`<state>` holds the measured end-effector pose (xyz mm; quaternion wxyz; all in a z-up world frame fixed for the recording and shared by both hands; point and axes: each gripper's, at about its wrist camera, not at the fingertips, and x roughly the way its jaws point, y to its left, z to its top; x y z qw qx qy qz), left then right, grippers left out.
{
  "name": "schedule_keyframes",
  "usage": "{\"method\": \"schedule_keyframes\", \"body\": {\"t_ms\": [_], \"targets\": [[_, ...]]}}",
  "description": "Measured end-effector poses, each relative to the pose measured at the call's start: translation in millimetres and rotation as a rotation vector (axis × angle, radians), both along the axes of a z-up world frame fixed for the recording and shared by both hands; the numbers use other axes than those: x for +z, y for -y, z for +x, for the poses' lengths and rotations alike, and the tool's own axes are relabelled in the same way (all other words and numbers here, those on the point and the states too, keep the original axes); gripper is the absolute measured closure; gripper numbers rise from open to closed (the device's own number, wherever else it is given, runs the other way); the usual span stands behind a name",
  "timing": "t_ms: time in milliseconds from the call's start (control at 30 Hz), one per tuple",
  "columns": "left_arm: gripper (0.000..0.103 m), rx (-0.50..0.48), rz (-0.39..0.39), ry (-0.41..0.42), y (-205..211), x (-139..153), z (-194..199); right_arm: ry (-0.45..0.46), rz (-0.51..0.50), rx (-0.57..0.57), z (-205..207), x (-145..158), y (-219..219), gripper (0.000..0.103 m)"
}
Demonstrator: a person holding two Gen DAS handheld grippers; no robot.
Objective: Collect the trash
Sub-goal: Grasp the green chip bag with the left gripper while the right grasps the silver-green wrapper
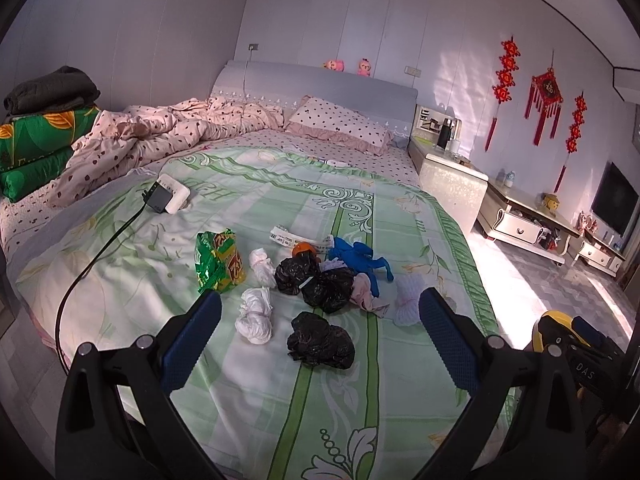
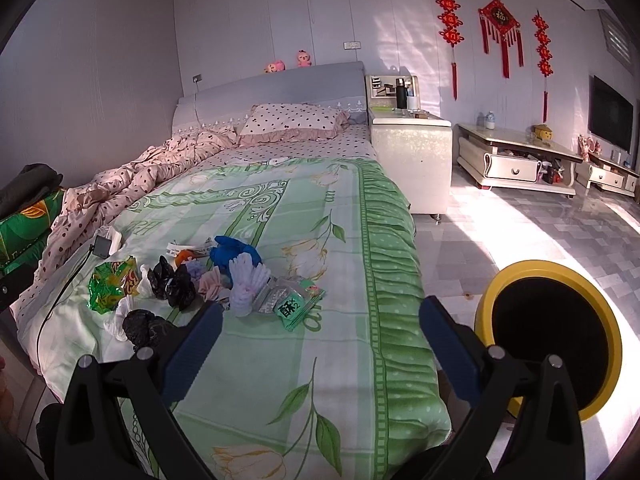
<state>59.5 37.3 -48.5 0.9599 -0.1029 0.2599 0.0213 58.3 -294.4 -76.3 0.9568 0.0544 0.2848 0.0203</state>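
A wide bed covered by a green-and-white floral bedspread [image 1: 280,380] fills both views, with a rumpled pink dotted quilt [image 1: 168,128] heaped at its far left. Beside the bed on the tiled floor stands a round yellow trash bin with a black inside [image 2: 548,336]. The left gripper [image 1: 320,328] and right gripper [image 2: 320,330] each hover above the bedspread with jaws spread wide, holding nothing. The trash lies clustered mid-bed: a crinkled green snack bag [image 1: 218,260], 3 crumpled black plastic bags [image 1: 322,340], a blue rubber glove [image 1: 356,258], and 2 wadded white tissues [image 1: 254,316].
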Motion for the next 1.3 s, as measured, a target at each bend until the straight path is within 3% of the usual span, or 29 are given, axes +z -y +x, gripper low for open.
{"method": "schedule_keyframes", "body": {"t_ms": [433, 600, 767, 1100, 1300], "targets": [[0.008, 0.073, 0.096, -0.155, -60.6, -50.2, 59.8, -0.207, 0.088, 0.116, 91.8, -47.3, -0.2, 0.008], [0.008, 0.060, 0.072, -0.225, -87.0, -63.1, 94.1, -0.253, 0.081, 0.146, 112.6, -56.8, -8.7, 0.008], [0.008, 0.105, 0.081, -0.274, -110.1, -76.0, 131.2, -0.298, 0.085, 0.153, 131.6, -69.1, -11.6, 0.008], [0.008, 0.114, 0.064, -0.308, -130.3, -97.6, 191.3, -0.354, 0.103, 0.124, 168.7, -87.9, -11.4, 0.008], [0.008, 0.089, 0.044, -0.323, -134.8, -119.2, 206.7, -0.404, 0.148, 0.152, 182.7, -106.8, -12.2, 0.011]]}}
